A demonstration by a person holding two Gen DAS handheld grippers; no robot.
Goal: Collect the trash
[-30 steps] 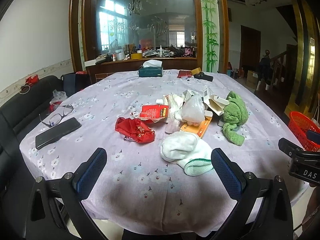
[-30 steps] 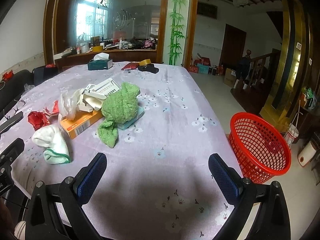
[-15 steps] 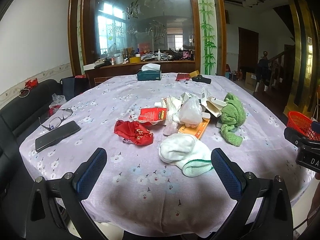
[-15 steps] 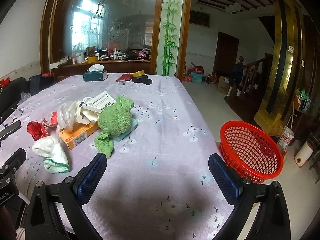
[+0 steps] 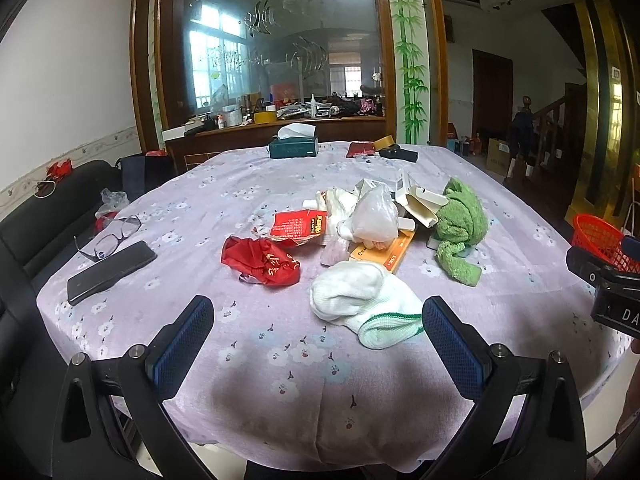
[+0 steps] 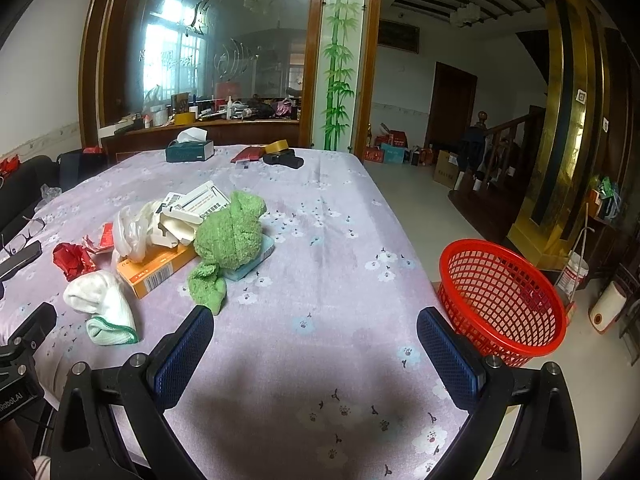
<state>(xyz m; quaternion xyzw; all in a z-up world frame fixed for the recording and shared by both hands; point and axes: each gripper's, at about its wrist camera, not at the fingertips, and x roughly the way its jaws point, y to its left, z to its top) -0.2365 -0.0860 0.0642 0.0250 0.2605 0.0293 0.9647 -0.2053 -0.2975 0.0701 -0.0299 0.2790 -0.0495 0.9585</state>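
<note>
Hovering my left gripper [image 5: 316,334] over near edge of lilac flowered tabletop [image 5: 248,184], jaws gaping apart, gripping nothing. My right gripper [image 6: 314,342] likewise spreading wide, empty. Trash sitting mid-tabletop: crumpled red wrapper [image 5: 260,266], white plastic bag [image 5: 374,216], orange carton [image 5: 382,250]. Red mesh plastic basket [image 6: 500,300] standing beside tabletop, on my right.

The table [image 5: 248,344] wears a lilac flowered cloth; a heap sits mid-table: red wrapper [image 5: 260,266], white sock [image 5: 360,300], orange box [image 5: 382,250], plastic bag [image 5: 376,216], green towel [image 5: 460,224]. At its left edge lie a phone [image 5: 110,272] and glasses [image 5: 112,234]; at the far end a tissue box [image 5: 293,146]; the red basket [image 6: 500,300] stands on the floor beside it.
</note>
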